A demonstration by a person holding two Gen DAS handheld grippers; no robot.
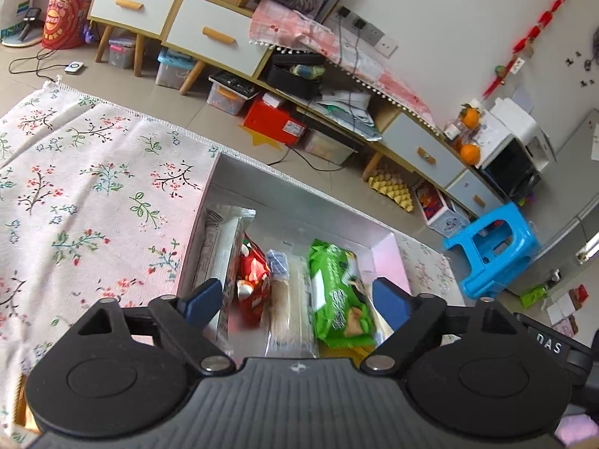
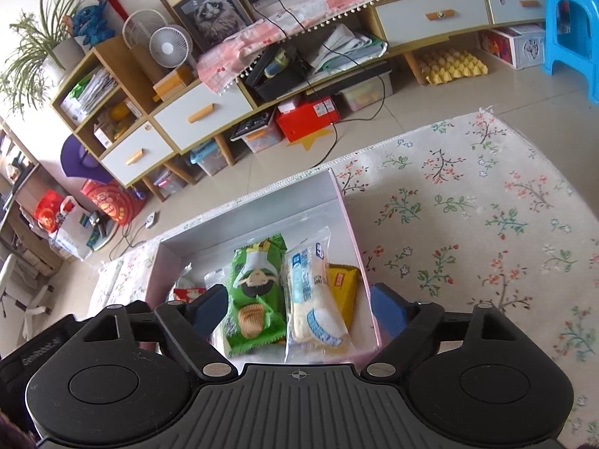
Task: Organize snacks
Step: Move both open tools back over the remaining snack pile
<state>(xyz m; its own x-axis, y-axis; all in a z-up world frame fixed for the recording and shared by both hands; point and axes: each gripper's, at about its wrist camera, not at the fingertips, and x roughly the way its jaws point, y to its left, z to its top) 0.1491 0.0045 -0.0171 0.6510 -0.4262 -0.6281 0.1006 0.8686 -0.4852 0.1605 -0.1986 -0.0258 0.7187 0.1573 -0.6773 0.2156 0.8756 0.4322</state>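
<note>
A shallow white cardboard box with pinkish side walls [image 1: 389, 258] [image 2: 348, 220] is seen lying on a pale floral-print cloth [image 1: 93, 194] [image 2: 486, 224], and the snacks are laid inside it side by side. In the left wrist view, a long white-wrapped packet [image 1: 221, 247] is placed against one wall, followed by a red snack bag [image 1: 252, 280], a clear packet of pale biscuits [image 1: 290, 299] and a green cracker packet [image 1: 338, 292]. In the right wrist view, the green cracker packet [image 2: 256, 295] is shown touching a clear blue-and-white bread packet [image 2: 316, 295], with a yellow packet [image 2: 342, 288] partly tucked beneath it by the wall. The left gripper [image 1: 297, 299] is held above the box with its jaws spread wide and nothing between them. The right gripper [image 2: 299, 307] is likewise held wide open and empty over the packets. Beyond the cloth, a tiled floor and a low white-drawered wooden cabinet [image 1: 202, 33] [image 2: 202, 112] are visible, and a blue plastic stool [image 1: 494, 250] [image 2: 572, 30] stands nearby.
</note>
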